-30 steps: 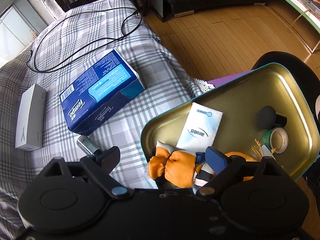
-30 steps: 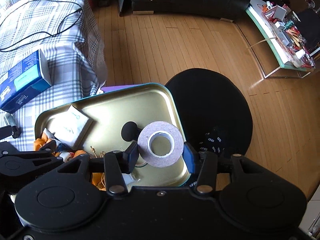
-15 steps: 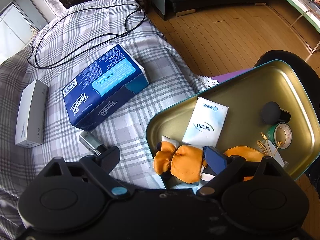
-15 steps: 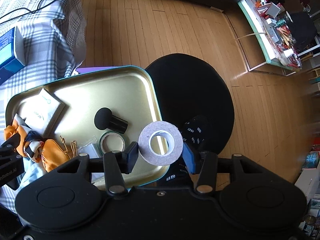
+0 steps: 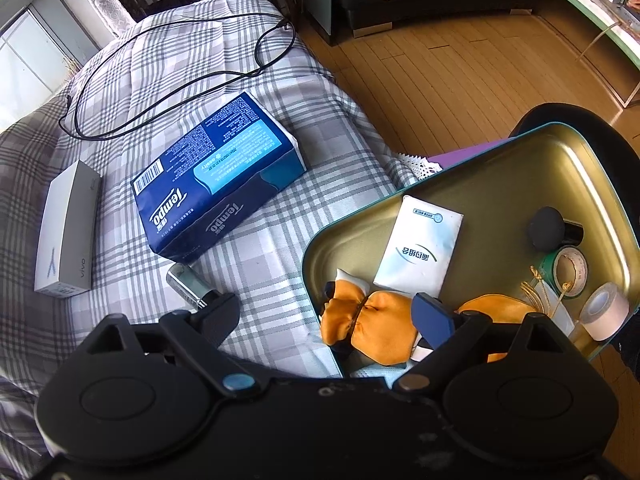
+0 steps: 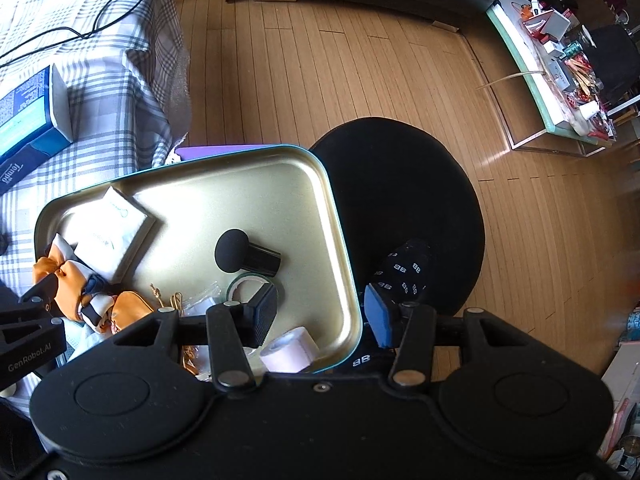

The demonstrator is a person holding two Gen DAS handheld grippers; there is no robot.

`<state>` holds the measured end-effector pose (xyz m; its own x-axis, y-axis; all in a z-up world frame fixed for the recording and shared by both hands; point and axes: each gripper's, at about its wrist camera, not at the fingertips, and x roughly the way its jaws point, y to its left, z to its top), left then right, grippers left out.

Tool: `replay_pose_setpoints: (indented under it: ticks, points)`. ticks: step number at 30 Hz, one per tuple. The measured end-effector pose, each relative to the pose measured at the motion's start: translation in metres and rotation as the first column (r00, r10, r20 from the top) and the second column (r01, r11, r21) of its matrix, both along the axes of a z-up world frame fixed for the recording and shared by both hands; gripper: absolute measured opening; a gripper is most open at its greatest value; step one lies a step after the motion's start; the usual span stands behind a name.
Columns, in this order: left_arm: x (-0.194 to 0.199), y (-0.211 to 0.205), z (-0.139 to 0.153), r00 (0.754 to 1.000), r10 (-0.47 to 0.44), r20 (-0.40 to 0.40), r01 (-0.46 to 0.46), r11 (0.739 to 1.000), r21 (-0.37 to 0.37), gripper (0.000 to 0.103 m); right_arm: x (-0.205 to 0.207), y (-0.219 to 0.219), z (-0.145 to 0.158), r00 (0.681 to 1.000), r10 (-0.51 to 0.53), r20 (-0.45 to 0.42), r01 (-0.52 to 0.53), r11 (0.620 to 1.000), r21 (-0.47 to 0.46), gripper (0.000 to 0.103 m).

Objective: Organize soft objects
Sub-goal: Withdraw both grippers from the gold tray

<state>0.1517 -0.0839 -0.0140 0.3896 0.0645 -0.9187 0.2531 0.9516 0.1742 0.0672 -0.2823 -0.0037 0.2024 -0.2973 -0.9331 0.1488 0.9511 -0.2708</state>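
Gold-lined tray [image 6: 280, 184] holds the white tape roll [image 6: 290, 350] at its near corner. Right gripper [image 6: 322, 314] points steeply down, jaws apart and empty; left gripper [image 5: 326, 314] hangs wide over orange cloth [image 5: 372, 330].

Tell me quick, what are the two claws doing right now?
Left gripper: open, holding nothing, poised over the tray's edge.
Right gripper: open, empty; the white tape roll lies in the tray below it.
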Motion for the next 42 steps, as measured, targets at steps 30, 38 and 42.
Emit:
replay_pose_setpoints:
  ticks: [30, 38, 42]
  points:
    - [-0.019, 0.072, 0.038, 0.984, 0.064, 0.163, -0.075, 0.995, 0.061, 0.102, 0.003, 0.018, 0.008, 0.998, 0.018, 0.053, -0.020, 0.999, 0.037, 0.048]
    - [-0.014, 0.133, 0.039, 0.970, 0.176, 0.166, -0.180, 0.984, 0.014, 0.102, 0.004, 0.026, 0.008, 0.997, 0.038, 0.060, -0.040, 0.999, 0.034, 0.048]
    - [-0.012, 0.161, 0.034, 0.963, 0.223, 0.153, -0.225, 0.974, -0.009, 0.102, 0.005, 0.030, 0.007, 0.997, 0.049, 0.062, -0.051, 0.998, 0.033, 0.048]
